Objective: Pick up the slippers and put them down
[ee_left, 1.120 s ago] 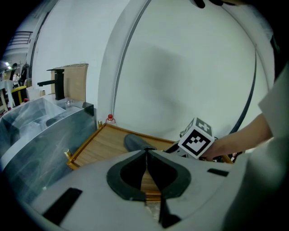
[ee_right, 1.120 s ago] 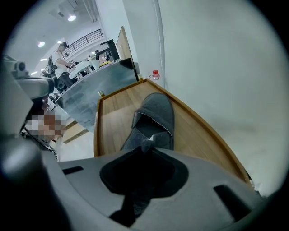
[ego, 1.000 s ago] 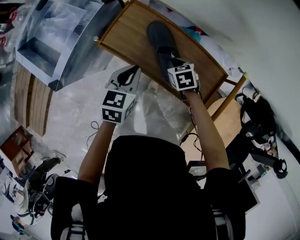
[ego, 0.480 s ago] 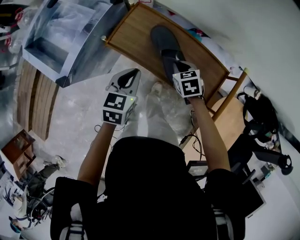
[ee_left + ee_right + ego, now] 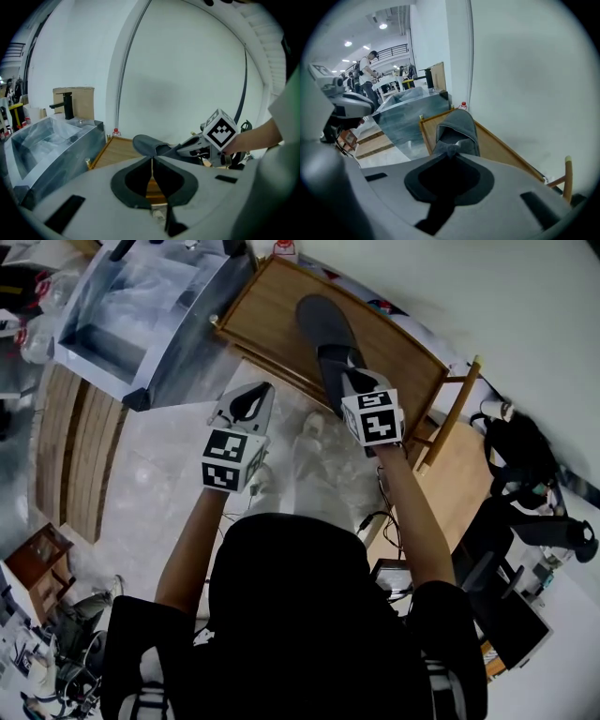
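Gripping the grey slipper (image 5: 323, 329) by its heel, toe pointing away, seemingly raised clear of the wooden table (image 5: 267, 306). Clamping that heel with the right gripper (image 5: 342, 379), jaws narrow around the fabric. Holding the left gripper (image 5: 248, 401) off to the side, near the table's edge, jaws pressed together on nothing. Judging by this, done with picking up this slipper; left to do, setting it down. No sign of a second slipper.
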A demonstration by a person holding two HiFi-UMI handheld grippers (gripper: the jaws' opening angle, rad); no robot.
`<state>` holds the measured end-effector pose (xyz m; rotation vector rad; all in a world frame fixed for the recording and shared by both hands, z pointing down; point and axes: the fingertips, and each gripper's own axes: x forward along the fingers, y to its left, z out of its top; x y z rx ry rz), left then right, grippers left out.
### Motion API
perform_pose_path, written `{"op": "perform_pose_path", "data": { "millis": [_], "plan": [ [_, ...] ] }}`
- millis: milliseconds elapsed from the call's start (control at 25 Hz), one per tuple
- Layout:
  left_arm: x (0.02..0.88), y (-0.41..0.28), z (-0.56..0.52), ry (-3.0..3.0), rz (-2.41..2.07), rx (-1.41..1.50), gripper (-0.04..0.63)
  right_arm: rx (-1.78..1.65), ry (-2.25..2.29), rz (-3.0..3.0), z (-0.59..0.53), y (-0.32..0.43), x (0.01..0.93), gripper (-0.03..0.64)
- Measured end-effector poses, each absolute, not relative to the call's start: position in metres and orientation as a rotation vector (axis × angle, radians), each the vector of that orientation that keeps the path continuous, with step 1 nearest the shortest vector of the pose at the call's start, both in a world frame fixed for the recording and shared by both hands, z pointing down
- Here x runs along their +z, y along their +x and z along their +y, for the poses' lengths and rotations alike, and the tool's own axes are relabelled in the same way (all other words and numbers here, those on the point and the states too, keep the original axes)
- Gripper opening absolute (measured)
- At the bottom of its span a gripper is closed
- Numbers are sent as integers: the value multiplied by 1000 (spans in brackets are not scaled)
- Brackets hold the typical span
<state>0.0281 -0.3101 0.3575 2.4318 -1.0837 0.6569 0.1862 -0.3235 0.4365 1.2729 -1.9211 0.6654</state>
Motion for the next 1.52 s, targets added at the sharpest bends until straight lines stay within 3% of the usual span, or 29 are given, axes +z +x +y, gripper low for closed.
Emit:
{"op": "perform_pose_path", "data": {
  "millis": [1520],
  "plan": [
    [258,-85,-139,2645,-1067,474,12,456,1562,-2026,-143,75,296,21]
  ]
}}
